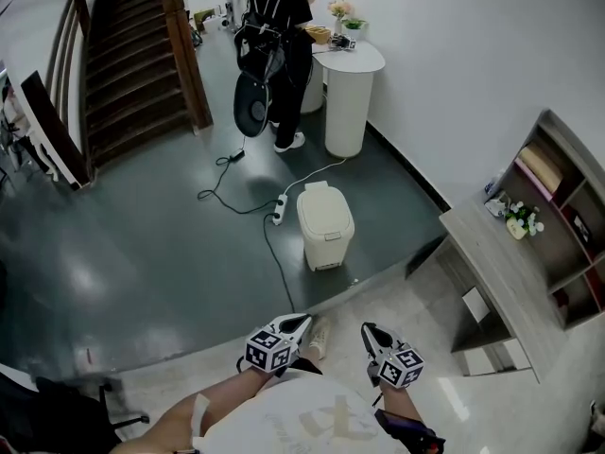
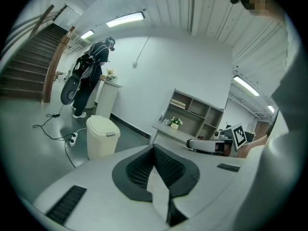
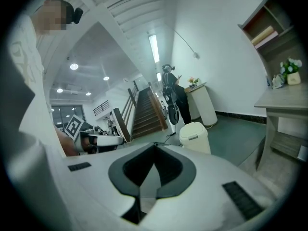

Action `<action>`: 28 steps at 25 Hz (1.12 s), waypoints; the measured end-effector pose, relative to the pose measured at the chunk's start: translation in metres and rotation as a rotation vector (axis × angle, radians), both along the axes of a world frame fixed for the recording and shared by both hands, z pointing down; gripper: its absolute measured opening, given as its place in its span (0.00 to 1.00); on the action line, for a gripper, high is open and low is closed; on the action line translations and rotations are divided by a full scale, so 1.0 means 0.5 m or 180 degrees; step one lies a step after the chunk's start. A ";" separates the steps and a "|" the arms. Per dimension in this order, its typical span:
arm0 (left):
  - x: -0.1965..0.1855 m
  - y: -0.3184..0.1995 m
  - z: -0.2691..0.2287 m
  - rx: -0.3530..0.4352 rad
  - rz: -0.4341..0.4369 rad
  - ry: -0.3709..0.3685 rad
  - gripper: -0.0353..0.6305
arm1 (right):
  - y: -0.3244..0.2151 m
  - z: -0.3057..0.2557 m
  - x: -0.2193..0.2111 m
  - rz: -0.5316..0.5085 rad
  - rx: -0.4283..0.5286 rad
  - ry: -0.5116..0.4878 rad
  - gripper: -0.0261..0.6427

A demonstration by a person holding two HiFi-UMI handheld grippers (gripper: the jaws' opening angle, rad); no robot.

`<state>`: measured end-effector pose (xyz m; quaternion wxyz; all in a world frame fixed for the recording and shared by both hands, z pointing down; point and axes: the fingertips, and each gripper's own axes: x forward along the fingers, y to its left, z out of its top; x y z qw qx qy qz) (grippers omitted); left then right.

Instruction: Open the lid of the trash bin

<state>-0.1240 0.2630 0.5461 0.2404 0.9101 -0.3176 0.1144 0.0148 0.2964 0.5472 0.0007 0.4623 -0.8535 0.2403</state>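
The cream trash bin [image 1: 325, 225] stands on the dark floor with its lid down. It also shows in the left gripper view [image 2: 102, 136] and in the right gripper view [image 3: 195, 136], upright and closed. My left gripper [image 1: 301, 322] and right gripper [image 1: 367, 330] are held close to my body, side by side, well short of the bin and pointing towards it. In the gripper views the left gripper [image 2: 154, 147] and the right gripper [image 3: 155, 146] each have their jaws closed together with nothing between them.
A power strip with a black cable [image 1: 279, 208] lies just left of the bin. Beyond it a person in black [image 1: 274, 45] stands at a white pedestal [image 1: 348, 97]. Stairs [image 1: 132, 55] rise at the back left, and a grey shelf desk [image 1: 510, 272] stands at the right.
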 end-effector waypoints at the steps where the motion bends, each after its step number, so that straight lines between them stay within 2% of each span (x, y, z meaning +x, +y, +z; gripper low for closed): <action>1: 0.001 -0.001 0.000 -0.0004 0.0005 0.0005 0.07 | 0.000 0.001 0.001 0.0000 -0.0015 0.0005 0.05; 17: 0.028 -0.101 0.022 -0.0048 0.0046 0.0001 0.07 | -0.102 0.019 0.032 0.0068 -0.0071 0.0018 0.05; 28: 0.087 -0.239 0.030 -0.0115 0.0049 0.0056 0.07 | -0.228 0.032 0.084 0.0087 -0.0167 0.0064 0.05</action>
